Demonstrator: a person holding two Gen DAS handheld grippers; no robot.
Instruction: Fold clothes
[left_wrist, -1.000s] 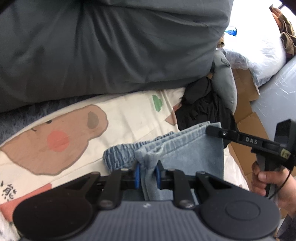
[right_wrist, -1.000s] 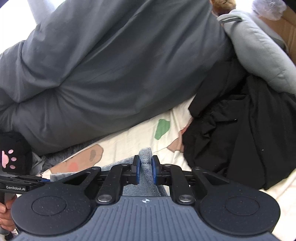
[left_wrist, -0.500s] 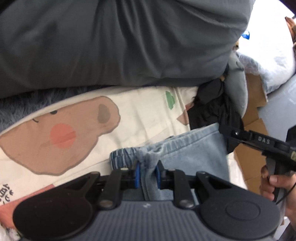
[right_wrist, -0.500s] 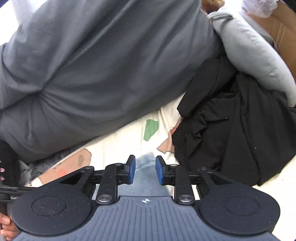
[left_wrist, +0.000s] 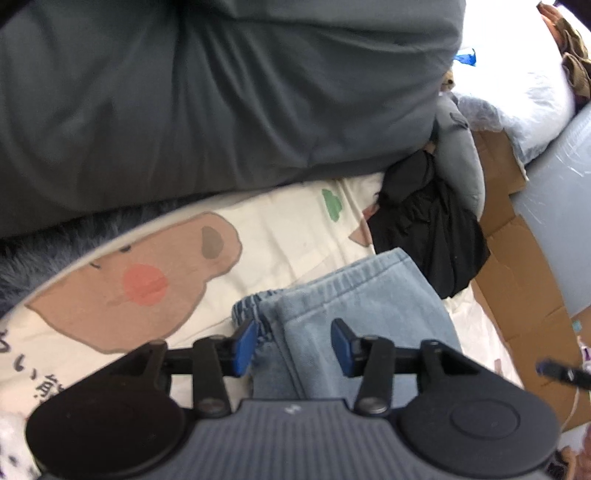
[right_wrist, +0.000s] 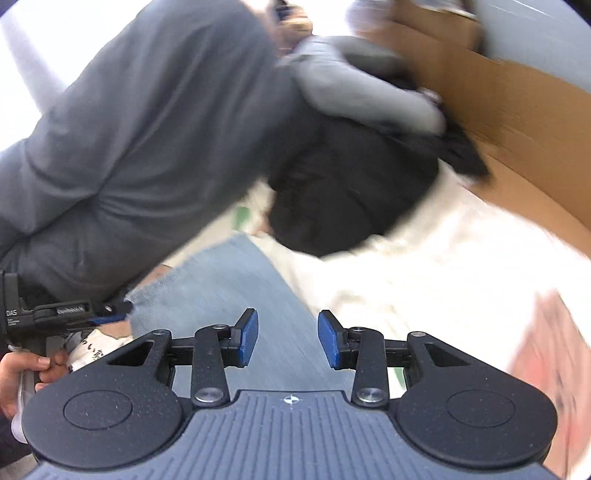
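Note:
Folded light blue jeans lie on a cream sheet with a cartoon bear print. My left gripper stands open just over the jeans' near end, and the cloth lies loose between its blue pads. In the blurred right wrist view the jeans stretch away from my right gripper, which is open above them and holds nothing. My left gripper's tip shows at the left edge there, held by a hand.
A large dark grey duvet fills the back. A crumpled black garment and a grey cushion lie at the jeans' far right. Brown cardboard lines the right side. Blue fuzzy fabric edges the sheet at left.
Both grippers have let go of the jeans: the right one first, the left one just now. The right gripper has swung right and back, which blurs its view.

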